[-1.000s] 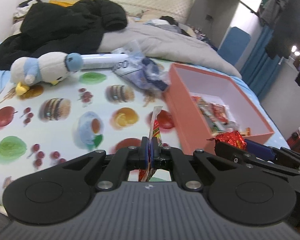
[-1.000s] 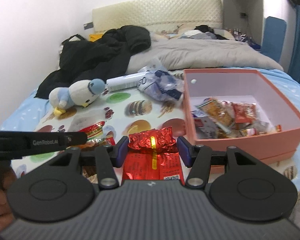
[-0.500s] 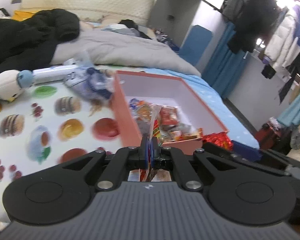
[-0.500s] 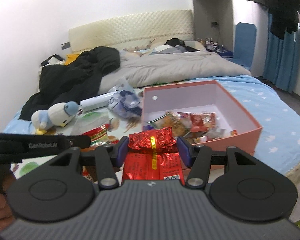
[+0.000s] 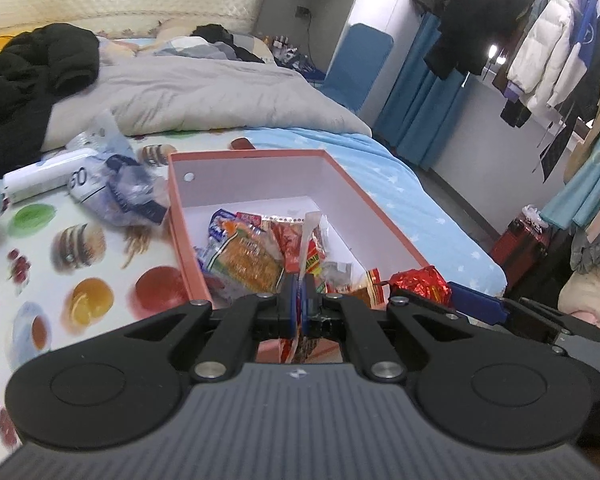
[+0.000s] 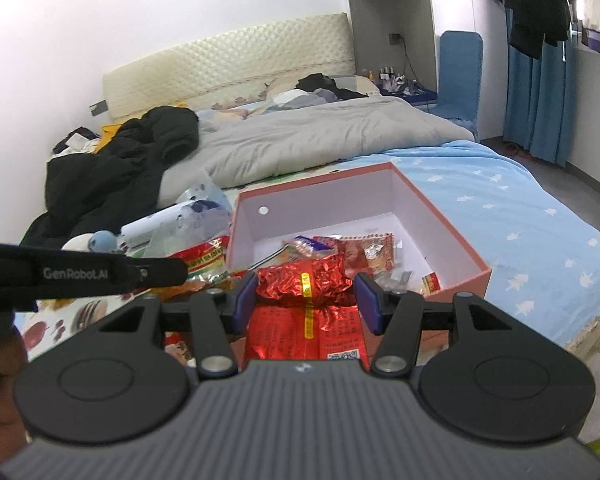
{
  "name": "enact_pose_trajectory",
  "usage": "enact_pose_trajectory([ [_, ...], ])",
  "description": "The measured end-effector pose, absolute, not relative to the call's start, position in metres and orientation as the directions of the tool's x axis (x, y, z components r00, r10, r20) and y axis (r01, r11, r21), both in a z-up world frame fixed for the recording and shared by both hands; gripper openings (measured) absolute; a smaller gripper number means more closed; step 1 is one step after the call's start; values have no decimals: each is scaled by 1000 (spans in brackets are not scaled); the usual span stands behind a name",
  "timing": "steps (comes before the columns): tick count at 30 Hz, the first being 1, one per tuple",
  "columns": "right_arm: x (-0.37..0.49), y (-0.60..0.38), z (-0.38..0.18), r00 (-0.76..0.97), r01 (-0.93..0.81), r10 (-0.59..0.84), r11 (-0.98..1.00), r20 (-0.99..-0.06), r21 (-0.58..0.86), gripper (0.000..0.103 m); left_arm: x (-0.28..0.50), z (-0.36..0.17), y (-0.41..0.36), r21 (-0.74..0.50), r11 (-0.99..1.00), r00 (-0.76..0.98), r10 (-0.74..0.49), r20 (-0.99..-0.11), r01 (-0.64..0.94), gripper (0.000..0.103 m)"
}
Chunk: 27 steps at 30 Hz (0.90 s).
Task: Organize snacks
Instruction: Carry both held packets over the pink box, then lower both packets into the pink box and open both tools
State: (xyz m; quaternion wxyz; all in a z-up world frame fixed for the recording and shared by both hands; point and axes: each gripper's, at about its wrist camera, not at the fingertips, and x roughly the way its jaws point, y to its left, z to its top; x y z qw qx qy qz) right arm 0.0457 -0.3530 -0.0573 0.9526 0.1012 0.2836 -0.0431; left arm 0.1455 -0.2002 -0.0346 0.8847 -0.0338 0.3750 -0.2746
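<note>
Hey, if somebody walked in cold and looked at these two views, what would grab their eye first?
Probably the crinkly red foil packet clamped across its width in the right gripper, right up against the lens. Just beyond it sits the open pink box on the bed, with a heap of snack packets in its near end. The left gripper pinches a thin sachet edge-on over that box.

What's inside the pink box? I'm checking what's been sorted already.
The pink box holds a loose pile of snack packets toward its near end; the far floor is bare white. Packets underneath are covered.
</note>
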Motion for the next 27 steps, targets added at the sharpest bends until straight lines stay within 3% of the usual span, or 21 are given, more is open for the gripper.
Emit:
enact_pose_trajectory([
  [17,173,-416,-100,777,147,0,972,-630,182,56,299,-86,-274,-248,853,488,-476,-732,459,3],
  [27,235,-425,-127,717,136,28,974,-696,179,56,355,-116,-277,-241,877,472,-434,-767,415,3],
])
